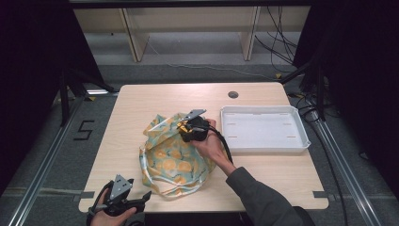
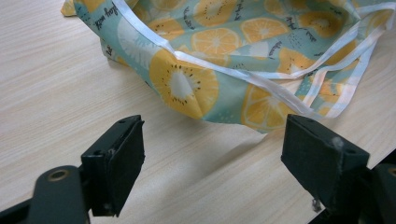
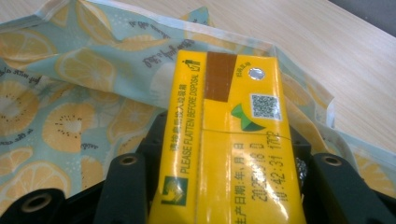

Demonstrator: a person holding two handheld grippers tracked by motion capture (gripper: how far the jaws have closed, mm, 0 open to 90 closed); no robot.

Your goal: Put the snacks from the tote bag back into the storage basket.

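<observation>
Right gripper (image 1: 184, 126) clamps a yellow drink carton (image 3: 232, 140), one black jaw pressing each long side, so the box sits squarely between the fingers (image 3: 125, 186). Carton's long axis runs straight out along the jaws; the top end, with its foil straw hole and brown patch, points away from the fingers toward the mouth of the fruit-print bag (image 1: 174, 153). Printed date face is up toward the camera. Holding it end-on like this probably lets the box slide into or out of the bag's opening without snagging; which of the two I cannot tell. Bag cloth lies just under and around the fingertips, white-trimmed rim just past the carton's far end.

Left gripper (image 1: 123, 200) sits at the near table edge, jaws spread wide with nothing between them. The bag's nearest fold is a little ahead of its fingers (image 2: 116, 163), not touching, with bare table (image 2: 56, 93) under them. Likely waiting to pin or lift the bag rim while the other hand works.

White tray (image 1: 263, 128) sits empty, off to the outer side of the right fingers, apart from the bag; plausibly where goods go.
</observation>
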